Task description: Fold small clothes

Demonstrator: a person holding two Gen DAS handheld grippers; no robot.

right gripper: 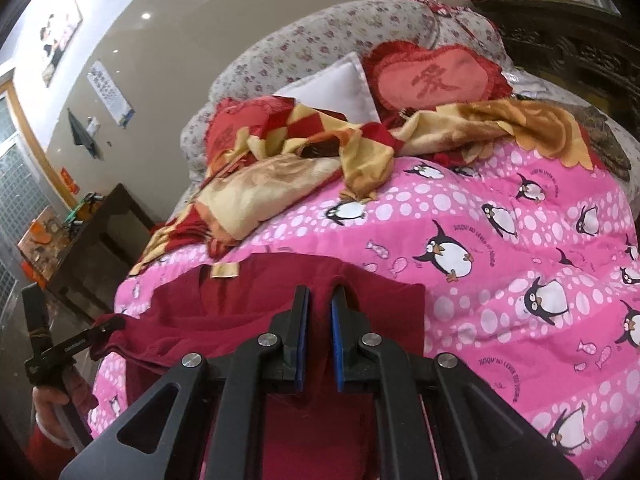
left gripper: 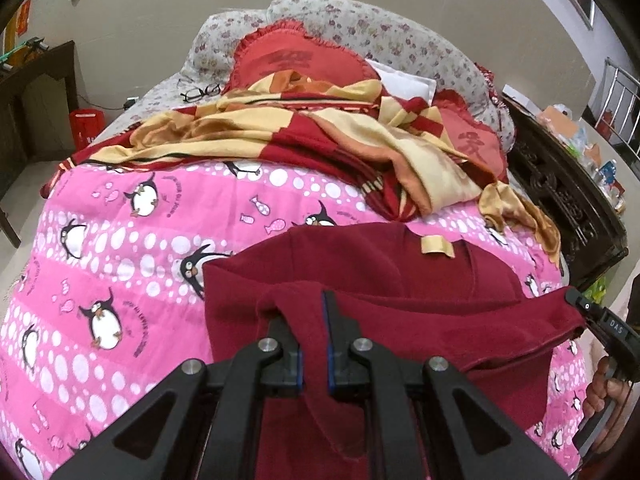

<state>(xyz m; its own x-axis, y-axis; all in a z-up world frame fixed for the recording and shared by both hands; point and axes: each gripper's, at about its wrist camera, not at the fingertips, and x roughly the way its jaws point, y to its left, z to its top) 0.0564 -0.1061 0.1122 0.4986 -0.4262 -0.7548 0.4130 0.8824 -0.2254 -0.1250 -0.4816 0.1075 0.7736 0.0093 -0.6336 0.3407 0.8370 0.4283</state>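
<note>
A dark red garment point(left gripper: 400, 280) lies spread on the pink penguin quilt point(left gripper: 160, 208), at about 6 o'clock in both wrist views, its tan neck label point(left gripper: 437, 246) toward 12 o'clock. The left gripper point(left gripper: 314, 344) has its fingers pinching a lifted fold of the garment, and the right gripper point(right gripper: 319, 340) is likewise clamped on red cloth bunched between its blue pads. Behind, toward 12 o'clock, a red and yellow blanket point(left gripper: 320, 136) lies crumpled before heart-shaped cushions point(right gripper: 432, 80)

Garment point(left gripper: 380, 280) on quilt point(left gripper: 140, 240) at bed's near end, blanket point(left gripper: 320, 132) behind, pillows point(left gripper: 304, 64) furthest back.
</note>
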